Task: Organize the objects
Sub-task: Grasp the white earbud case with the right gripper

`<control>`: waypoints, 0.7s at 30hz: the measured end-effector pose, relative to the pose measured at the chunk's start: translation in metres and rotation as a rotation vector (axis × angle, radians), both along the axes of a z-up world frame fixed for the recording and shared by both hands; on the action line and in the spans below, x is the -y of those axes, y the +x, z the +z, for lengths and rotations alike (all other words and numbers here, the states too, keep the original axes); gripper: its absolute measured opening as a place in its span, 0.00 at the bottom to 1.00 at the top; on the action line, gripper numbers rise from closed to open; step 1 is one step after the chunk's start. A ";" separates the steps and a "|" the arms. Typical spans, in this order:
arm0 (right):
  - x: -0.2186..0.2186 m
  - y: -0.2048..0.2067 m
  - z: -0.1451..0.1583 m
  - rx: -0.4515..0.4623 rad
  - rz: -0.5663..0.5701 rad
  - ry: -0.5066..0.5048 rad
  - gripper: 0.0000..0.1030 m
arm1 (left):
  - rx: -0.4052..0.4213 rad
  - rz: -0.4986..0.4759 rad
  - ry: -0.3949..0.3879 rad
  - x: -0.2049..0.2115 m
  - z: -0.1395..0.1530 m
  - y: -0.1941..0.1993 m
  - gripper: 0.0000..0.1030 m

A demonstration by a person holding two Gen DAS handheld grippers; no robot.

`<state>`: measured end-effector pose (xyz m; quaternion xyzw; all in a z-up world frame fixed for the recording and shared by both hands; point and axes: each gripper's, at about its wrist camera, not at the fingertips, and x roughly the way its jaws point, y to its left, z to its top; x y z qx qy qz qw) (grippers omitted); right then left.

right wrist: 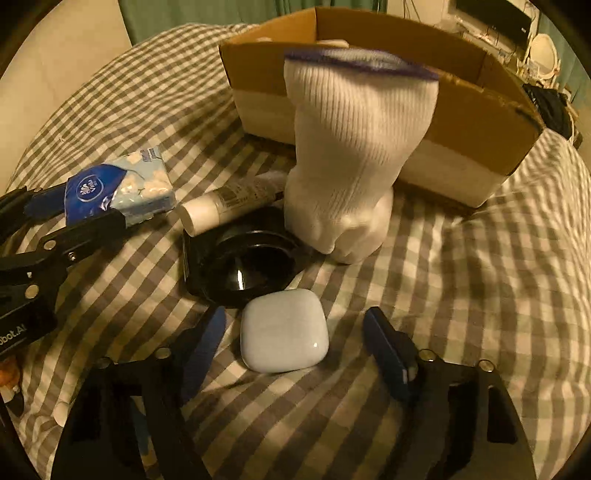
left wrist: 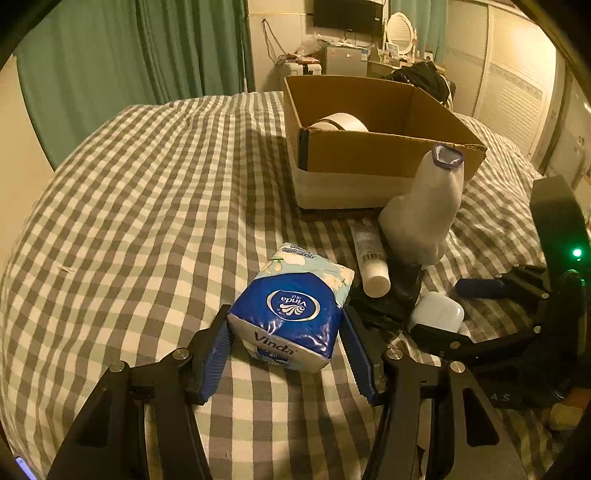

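One cardboard box [left wrist: 388, 162] stood at the upper centre of the left wrist view, with one white tape roll [left wrist: 341, 122] inside. In front of it there were one white sock [right wrist: 354, 162], one tissue pack [left wrist: 291, 310], one white tube [left wrist: 371, 260], one black dish [right wrist: 243, 266] and one earbud case [right wrist: 282, 330]. Two grippers were counted.

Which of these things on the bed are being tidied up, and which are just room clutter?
Being tidied: tissue pack, earbud case, tube, white sock, black dish, cardboard box.
Just around: curtains, television, mirror.
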<state>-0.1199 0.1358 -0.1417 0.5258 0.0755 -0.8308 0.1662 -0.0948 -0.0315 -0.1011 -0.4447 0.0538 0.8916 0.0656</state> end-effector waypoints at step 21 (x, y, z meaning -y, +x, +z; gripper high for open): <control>-0.005 0.020 0.029 -0.093 0.001 0.035 0.47 | -0.023 0.027 0.021 -0.001 0.009 0.027 0.57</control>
